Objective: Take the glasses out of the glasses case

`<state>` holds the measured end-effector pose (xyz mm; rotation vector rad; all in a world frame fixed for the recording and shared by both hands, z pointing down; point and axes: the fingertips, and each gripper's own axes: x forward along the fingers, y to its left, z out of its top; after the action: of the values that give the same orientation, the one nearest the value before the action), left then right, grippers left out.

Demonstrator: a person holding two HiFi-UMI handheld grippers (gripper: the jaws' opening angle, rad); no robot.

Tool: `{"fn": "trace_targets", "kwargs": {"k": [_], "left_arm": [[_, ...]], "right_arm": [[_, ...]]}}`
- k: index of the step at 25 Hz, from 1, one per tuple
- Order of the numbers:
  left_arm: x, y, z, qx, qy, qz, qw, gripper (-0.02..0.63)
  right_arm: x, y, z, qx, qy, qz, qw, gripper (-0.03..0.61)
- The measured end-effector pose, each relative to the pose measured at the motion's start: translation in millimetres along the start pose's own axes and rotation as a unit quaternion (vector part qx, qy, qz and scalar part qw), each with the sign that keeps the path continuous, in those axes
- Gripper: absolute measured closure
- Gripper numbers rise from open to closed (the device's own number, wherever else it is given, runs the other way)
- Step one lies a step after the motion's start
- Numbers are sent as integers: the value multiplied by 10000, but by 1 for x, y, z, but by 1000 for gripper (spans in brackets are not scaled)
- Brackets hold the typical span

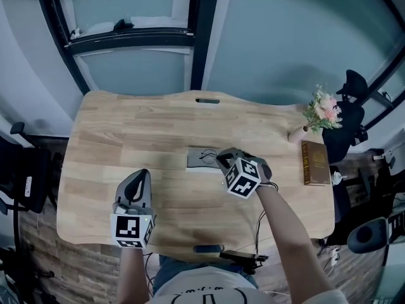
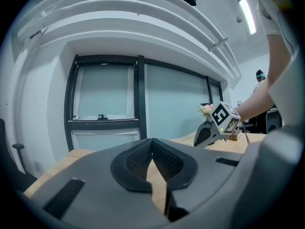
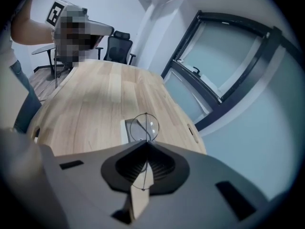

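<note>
- The wooden table (image 1: 126,138) carries the flat grey glasses case (image 1: 197,158) near its middle.
- The right gripper (image 3: 146,143) tilts steeply down over the case and pinches the glasses (image 3: 145,126).
- The left gripper (image 2: 152,142) points nearly level, with its jaws pressed together on nothing.
- The long axis of the glasses runs along the jaws, and one round thin-wire lens sticks out past the tips.

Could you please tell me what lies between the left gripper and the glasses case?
Only bare table separates left gripper and glasses case, per head view.
</note>
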<state>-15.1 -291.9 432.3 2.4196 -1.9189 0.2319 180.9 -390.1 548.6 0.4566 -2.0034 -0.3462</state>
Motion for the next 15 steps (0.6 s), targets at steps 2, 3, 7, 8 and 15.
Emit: {"fn": "trace_targets", "kwargs": {"k": [2, 3, 7, 8, 15], "left_arm": [[5, -10, 4, 44, -23, -106, 9999, 598], [8, -15, 5, 61, -36, -162, 9998, 598], [20, -39, 7, 112, -40, -381, 9992, 598], [23, -44, 7, 127, -32, -430, 9990, 598], [38, -72, 3, 206, 114, -580, 9980, 598]], "right_arm": [[-12, -4, -14, 173, 19, -113, 9998, 560], [-18, -7, -23, 264, 37, -169, 9995, 560], [-39, -12, -64, 719, 117, -373, 9966, 560], [-44, -14, -76, 841, 150, -420, 9955, 560], [-57, -16, -141, 1342, 406, -500, 9889, 560]]}}
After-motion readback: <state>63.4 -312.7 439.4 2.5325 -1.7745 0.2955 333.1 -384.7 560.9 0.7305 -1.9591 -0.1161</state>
